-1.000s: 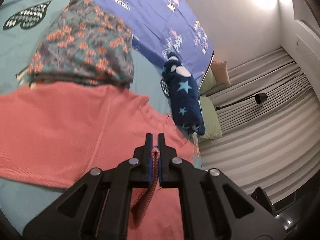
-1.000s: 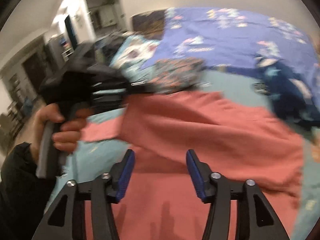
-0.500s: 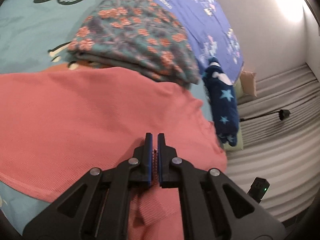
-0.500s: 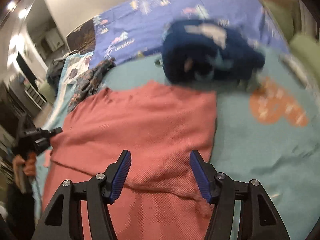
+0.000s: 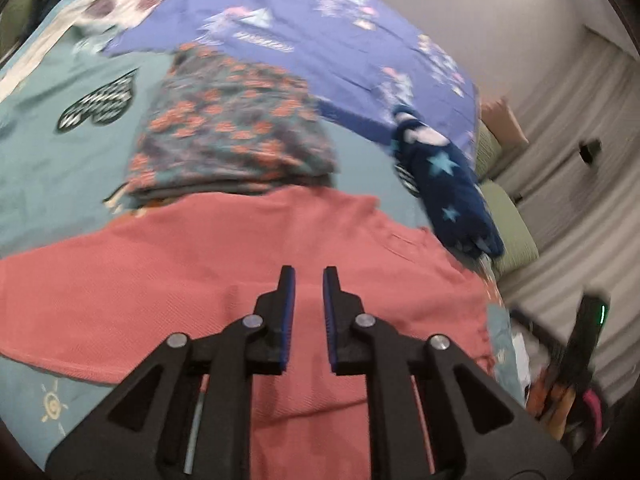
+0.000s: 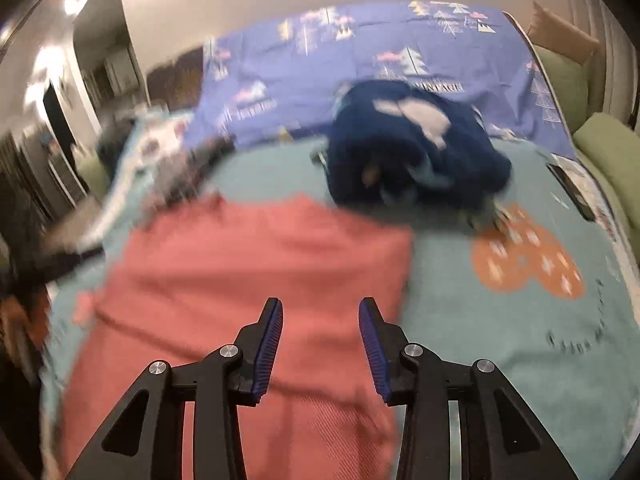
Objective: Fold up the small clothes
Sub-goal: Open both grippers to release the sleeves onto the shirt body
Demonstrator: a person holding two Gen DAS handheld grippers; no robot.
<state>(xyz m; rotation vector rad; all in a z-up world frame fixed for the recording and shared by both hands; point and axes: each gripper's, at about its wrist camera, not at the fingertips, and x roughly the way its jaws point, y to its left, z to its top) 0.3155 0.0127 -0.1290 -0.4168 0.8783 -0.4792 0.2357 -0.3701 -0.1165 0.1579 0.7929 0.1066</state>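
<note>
A coral knit garment (image 5: pixel 200 264) lies spread flat on the teal bed cover (image 5: pixel 60 168). My left gripper (image 5: pixel 309 272) hovers over its near middle. The jaws are a narrow gap apart and opening, with nothing between them. In the right wrist view the same coral garment (image 6: pixel 260 256) is folded into a rough rectangle. My right gripper (image 6: pixel 321 304) sits above its near right part, jaws apart and closing, with only cloth lying below them. Both views are blurred by motion.
A folded floral garment (image 5: pixel 232 132) lies just beyond the coral one. A crumpled navy star-print garment (image 5: pixel 448 184) (image 6: pixel 416 148) sits to the right. A purple-blue quilt (image 6: pixel 340 60) covers the far bed. Green cushions (image 6: pixel 608 148) and curtains line the right side.
My left gripper was shut on a fold of the coral fabric; it has let go and its jaws have parted. My right gripper swung right across the garment and its jaws have narrowed.
</note>
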